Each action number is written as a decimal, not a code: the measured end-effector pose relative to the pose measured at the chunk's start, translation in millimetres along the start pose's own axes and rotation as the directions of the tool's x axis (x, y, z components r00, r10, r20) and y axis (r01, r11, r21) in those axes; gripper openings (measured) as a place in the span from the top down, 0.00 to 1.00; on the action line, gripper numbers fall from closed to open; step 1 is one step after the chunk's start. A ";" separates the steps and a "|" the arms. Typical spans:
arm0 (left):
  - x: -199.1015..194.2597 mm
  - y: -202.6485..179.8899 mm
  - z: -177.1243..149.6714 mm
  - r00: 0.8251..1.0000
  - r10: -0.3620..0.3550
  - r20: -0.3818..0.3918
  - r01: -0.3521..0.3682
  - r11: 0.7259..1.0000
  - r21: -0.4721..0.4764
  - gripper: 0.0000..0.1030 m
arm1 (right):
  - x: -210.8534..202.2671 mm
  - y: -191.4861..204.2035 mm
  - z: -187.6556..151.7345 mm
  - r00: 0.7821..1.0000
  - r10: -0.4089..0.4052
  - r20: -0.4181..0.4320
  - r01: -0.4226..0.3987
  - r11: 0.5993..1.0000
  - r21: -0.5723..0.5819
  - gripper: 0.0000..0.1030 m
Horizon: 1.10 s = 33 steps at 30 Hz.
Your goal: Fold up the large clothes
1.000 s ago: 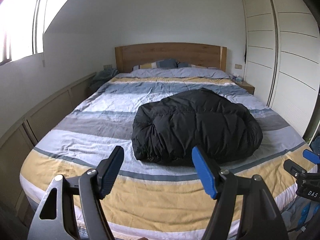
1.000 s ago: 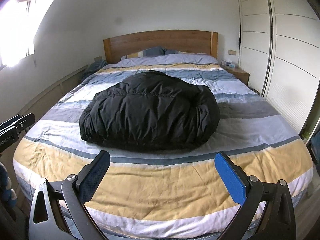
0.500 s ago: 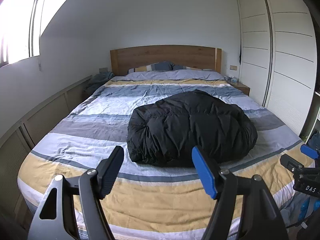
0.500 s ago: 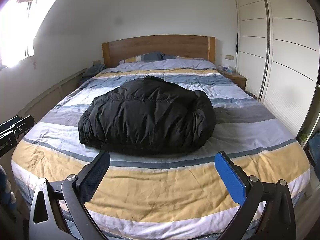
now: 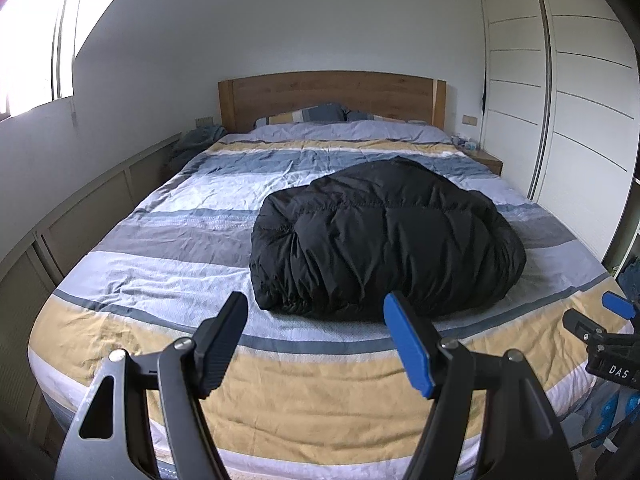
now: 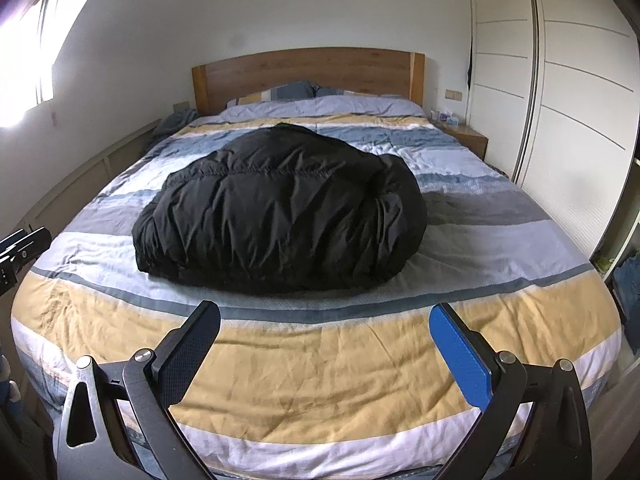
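In the middle of the left wrist frame, a black puffer jacket (image 5: 384, 244) lies bundled in a rounded heap on a bed (image 5: 280, 364) covered with a duvet striped in yellow, blue, grey and white. The left claw (image 5: 316, 344) fills the bottom of that frame, released, its black pad and blue pad spread wide apart above the yellow band at the foot of the bed and clear of the jacket. At the lower right edge of the same frame, part of the right claw shows beside the corner of the bed. In the right wrist frame the jacket (image 6: 280, 212) sits centre-left, resting across the grey and pale blue stripes, well short of the pillows (image 6: 280, 92) propped against the wooden headboard (image 6: 308, 76) in the upper centre. The right claw (image 6: 324, 344) occupies the bottom of this frame, also released and empty, its two pads parted over the yellow band and apart from the jacket. A white sliding wardrobe (image 6: 560, 92) runs down the right side of the frame, with a small wooden nightstand (image 6: 466, 138) between it and the headboard. A bright window (image 5: 36, 40) glares in the upper left of the left wrist frame.
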<state>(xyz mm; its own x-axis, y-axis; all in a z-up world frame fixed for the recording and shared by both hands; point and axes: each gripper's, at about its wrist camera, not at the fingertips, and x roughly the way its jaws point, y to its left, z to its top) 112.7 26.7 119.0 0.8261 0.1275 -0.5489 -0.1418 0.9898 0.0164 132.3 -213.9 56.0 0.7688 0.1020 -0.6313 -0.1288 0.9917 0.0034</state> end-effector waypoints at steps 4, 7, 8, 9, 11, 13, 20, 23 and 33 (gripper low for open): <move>9.5 0.3 -2.9 1.000 -0.005 -0.014 0.005 1.000 0.002 0.33 | 9.8 -4.0 -2.0 1.000 -0.010 -0.018 0.010 1.000 0.000 0.00; 18.5 1.5 -5.1 1.000 -0.009 -0.029 0.009 1.000 0.001 0.33 | 17.6 -7.4 -4.3 0.999 -0.023 -0.035 0.024 1.000 0.001 0.00; 21.0 1.4 -4.7 0.999 -0.010 -0.032 0.010 1.000 0.000 0.33 | 20.3 -8.5 -4.9 0.999 -0.026 -0.041 0.026 1.000 0.004 0.00; 24.5 1.4 -5.1 0.999 -0.010 -0.038 0.010 1.000 -0.001 0.33 | 23.1 -9.3 -5.2 0.998 -0.029 -0.047 0.029 1.000 0.005 0.00; 29.3 1.1 -6.5 0.999 -0.010 -0.045 0.010 1.000 0.000 0.33 | 27.1 -10.2 -5.4 0.998 -0.035 -0.054 0.035 0.999 0.004 0.00; 34.5 1.2 -7.5 0.998 -0.011 -0.054 0.011 1.000 0.002 0.33 | 30.8 -9.7 -5.2 0.998 -0.041 -0.057 0.041 0.999 -0.003 0.00; 51.1 1.2 -13.0 0.996 -0.008 -0.087 0.008 1.000 0.003 0.33 | 41.3 -4.7 -5.4 0.997 -0.048 -0.068 0.046 0.999 -0.027 0.00; 54.7 0.8 -13.5 0.996 -0.005 -0.094 0.006 1.000 0.006 0.33 | 42.9 -3.9 -4.5 0.997 -0.048 -0.066 0.045 0.998 -0.037 0.00; 57.4 -1.6 -11.3 0.995 0.014 -0.102 -0.012 1.000 0.014 0.33 | 41.4 -5.4 3.8 0.998 -0.040 -0.043 0.038 0.998 -0.047 0.00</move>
<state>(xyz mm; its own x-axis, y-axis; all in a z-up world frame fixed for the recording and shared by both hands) 154.2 31.7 78.0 0.7644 0.1337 -0.6307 -0.1445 0.9889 0.0346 167.2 -214.8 32.8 0.7460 0.0588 -0.6634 -0.1291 0.9900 -0.0573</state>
